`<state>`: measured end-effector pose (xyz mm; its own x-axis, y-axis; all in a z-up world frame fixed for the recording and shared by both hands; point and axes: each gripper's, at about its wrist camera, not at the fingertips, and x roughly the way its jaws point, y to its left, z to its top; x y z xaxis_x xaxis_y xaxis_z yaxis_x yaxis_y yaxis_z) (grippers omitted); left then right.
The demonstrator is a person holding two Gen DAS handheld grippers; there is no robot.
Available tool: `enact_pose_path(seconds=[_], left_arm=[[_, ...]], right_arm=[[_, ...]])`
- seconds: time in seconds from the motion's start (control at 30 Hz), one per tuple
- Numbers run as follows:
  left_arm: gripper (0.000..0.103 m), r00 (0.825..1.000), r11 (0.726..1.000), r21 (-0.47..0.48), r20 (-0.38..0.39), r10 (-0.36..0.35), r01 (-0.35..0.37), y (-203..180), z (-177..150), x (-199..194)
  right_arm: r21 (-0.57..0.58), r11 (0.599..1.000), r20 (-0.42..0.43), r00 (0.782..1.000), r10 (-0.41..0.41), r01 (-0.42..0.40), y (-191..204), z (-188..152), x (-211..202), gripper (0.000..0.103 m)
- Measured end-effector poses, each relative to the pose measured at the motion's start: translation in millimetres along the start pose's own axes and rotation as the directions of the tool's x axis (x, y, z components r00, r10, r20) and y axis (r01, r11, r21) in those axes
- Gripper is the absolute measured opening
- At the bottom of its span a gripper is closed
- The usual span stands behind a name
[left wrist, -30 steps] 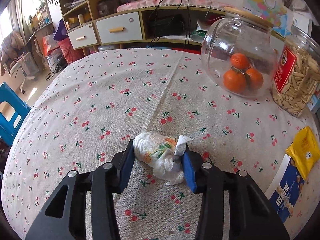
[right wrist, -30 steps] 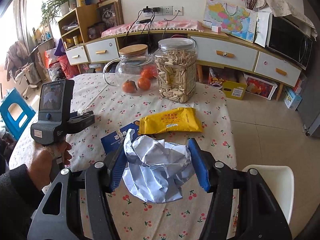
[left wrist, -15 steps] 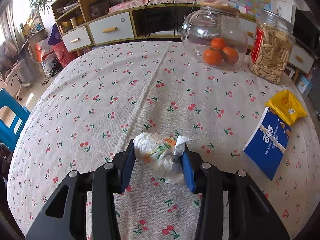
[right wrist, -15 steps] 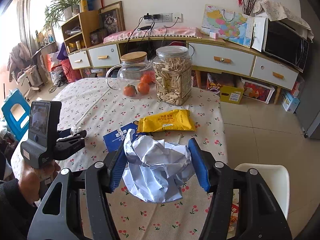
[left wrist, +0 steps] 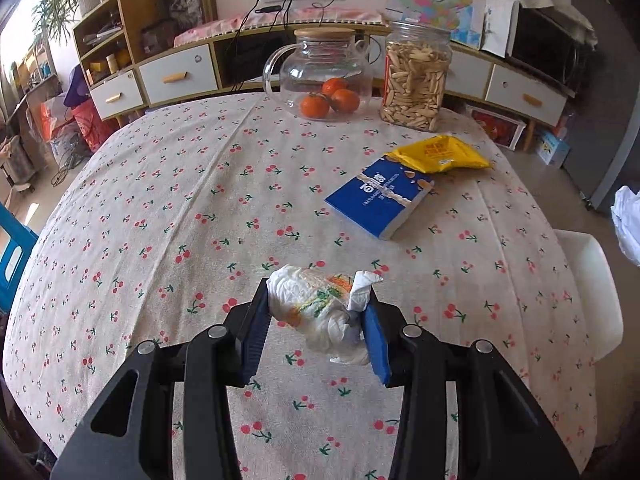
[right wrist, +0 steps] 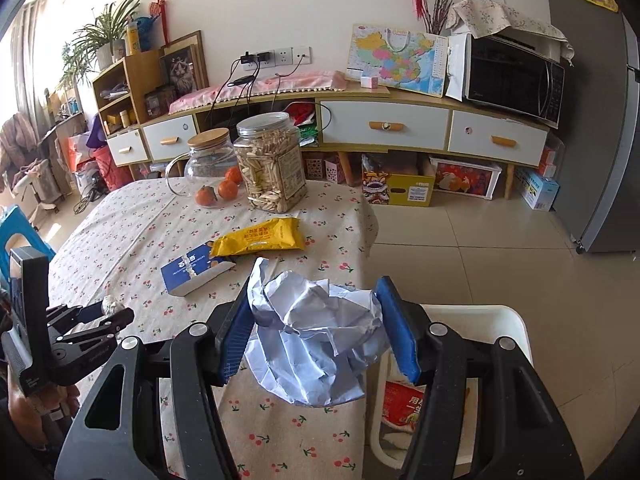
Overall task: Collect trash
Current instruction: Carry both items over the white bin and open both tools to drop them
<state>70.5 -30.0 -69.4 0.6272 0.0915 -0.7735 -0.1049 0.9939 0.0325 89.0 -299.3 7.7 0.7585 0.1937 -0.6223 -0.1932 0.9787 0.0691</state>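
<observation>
Left gripper (left wrist: 318, 320): its blue pads are pressing in from both sides on a crumpled tissue (left wrist: 320, 312), holding it above the table (left wrist: 160, 200).
Crumpled tissue: white with orange and green print, sitting between the pads, one twisted end sticking up beside the right pad.
Right gripper (right wrist: 316, 328): its pads are closing on a crumpled paper (right wrist: 316, 340), a pale bluish-white wad bulging out past and below the pads.
Crumpled paper: hanging over the table's right edge, just beside a white bin (right wrist: 472, 320).
White bin: standing on the floor against the table; a red-and-white wrapper (right wrist: 400, 400) is lying inside.
Table: wearing a cherry-print cloth; carrying a blue box (left wrist: 380, 196) with a yellow packet (left wrist: 440, 154) touching its far end.
Far side: a glass pot (left wrist: 320, 76) holding oranges is standing beside a jar (left wrist: 416, 76) of pale seeds.
</observation>
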Motion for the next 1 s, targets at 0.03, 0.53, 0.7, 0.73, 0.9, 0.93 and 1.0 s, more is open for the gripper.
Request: enact_pose_path(seconds=[0.03,0.53,0.7,0.73,0.9,0.93,1.0], left_arm=[[0.043,1.000,1.000,0.014,0.004,-0.013,0.013,-9.0,-0.2,-3.8],[0.043,0.983,0.961,0.219,0.036,-0.179,0.167,-136.7,-0.9,-37.0],[0.043,0.973,0.941,0.267,0.034,-0.226,0.209,-174.4,4.4,-40.3],[0.043,0.971,0.937,0.274,0.034,-0.236,0.218,-181.9,6.6,-40.5],[0.043,0.957,0.917,0.296,0.028,-0.290,0.269,-220.2,18.3,-41.8],[0.043,0.953,0.912,0.302,0.028,-0.300,0.278,-227.9,20.0,-42.0],[0.043,0.948,0.903,0.314,0.028,-0.318,0.294,-243.8,23.8,-42.8]], right_arm=[[0.015,1.000,0.004,1.000,-0.011,0.011,-7.7,-1.8,-3.9,0.057],[0.233,0.943,-0.061,0.972,-0.229,0.237,-130.8,-31.2,-13.6,0.059],[0.270,0.892,-0.079,0.931,-0.356,0.363,-152.6,-34.5,-19.9,0.080],[0.281,0.881,-0.073,0.924,-0.375,0.380,-157.0,-34.1,-23.4,0.081],[0.363,0.832,-0.066,0.903,-0.426,0.419,-183.2,-36.5,-39.9,0.089],[0.376,0.823,-0.067,0.899,-0.434,0.426,-188.6,-37.0,-42.4,0.089],[0.402,0.799,-0.074,0.885,-0.459,0.448,-198.7,-38.3,-47.3,0.092]])
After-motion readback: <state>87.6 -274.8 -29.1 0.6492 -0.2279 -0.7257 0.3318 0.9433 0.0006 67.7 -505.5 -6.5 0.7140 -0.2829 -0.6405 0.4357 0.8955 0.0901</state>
